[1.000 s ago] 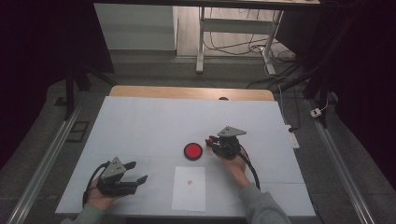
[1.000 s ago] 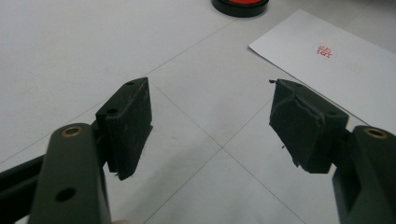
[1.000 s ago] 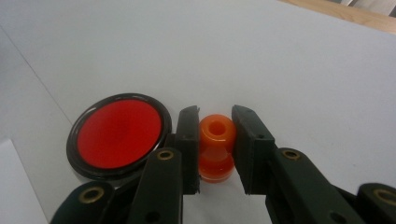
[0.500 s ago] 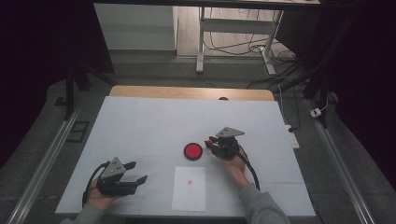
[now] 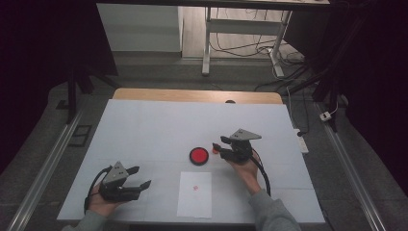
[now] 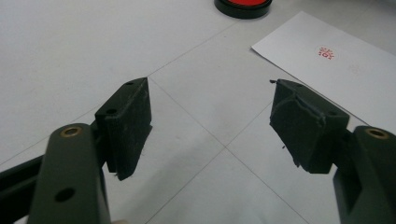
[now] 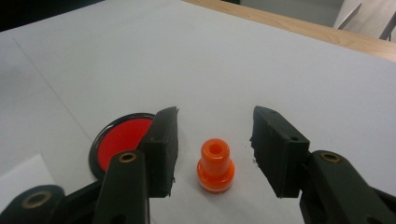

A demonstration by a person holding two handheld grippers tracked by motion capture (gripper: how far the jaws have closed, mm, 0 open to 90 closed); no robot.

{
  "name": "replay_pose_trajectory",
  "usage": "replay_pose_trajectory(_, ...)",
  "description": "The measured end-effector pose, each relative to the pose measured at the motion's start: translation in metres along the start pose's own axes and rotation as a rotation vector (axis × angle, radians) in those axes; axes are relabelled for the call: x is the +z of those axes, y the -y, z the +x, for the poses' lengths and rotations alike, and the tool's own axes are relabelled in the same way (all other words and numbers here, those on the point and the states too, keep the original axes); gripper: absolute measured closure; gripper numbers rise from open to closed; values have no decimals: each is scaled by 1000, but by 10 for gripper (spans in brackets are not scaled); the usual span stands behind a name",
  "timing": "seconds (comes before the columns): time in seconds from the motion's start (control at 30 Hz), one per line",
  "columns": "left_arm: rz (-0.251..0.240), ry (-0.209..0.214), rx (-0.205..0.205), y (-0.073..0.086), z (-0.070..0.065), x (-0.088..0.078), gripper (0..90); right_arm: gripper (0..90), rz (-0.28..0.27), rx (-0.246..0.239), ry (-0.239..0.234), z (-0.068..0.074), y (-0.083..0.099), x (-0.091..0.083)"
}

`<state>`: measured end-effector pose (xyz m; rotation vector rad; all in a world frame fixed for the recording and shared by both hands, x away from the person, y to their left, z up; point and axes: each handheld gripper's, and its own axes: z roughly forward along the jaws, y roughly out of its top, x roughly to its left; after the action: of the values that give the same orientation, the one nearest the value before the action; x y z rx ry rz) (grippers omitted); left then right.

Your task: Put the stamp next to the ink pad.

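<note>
A small orange stamp (image 7: 215, 165) stands upright on the white table, between the pads of my right gripper (image 7: 212, 151) but clear of both; the jaws have just been opening. In the high view the stamp (image 5: 216, 146) sits just right of a round red ink pad (image 5: 198, 155), with my right gripper (image 5: 220, 148) around it. A white sheet of paper (image 5: 195, 193) with a small red stamp mark (image 6: 326, 52) lies near the front edge. My left gripper (image 5: 139, 177) rests open at the front left, nothing between its pads (image 6: 128, 123).
The white table top (image 5: 154, 130) has a wooden strip (image 5: 192, 95) along its far edge. Metal rails (image 5: 43, 178) run along both sides. A desk frame and cables (image 5: 269, 53) stand on the floor beyond the table.
My right gripper's jaws have spread apart and let go of the orange stamp, which now stands on the table beside the ink pad. The left hand has stayed put.
</note>
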<state>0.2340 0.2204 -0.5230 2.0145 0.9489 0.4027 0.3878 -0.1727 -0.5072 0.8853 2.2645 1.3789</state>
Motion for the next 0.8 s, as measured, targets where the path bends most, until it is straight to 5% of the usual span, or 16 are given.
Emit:
replay_pose_trajectory(0.37,-7,-9,-14,0,4,-1,287,494,22,-56,-23,7,5,-33)
replay_pose_trajectory(0.8,-10,-14,-19,0,8,-1,287,491,57,-75,15,9,38,-88)
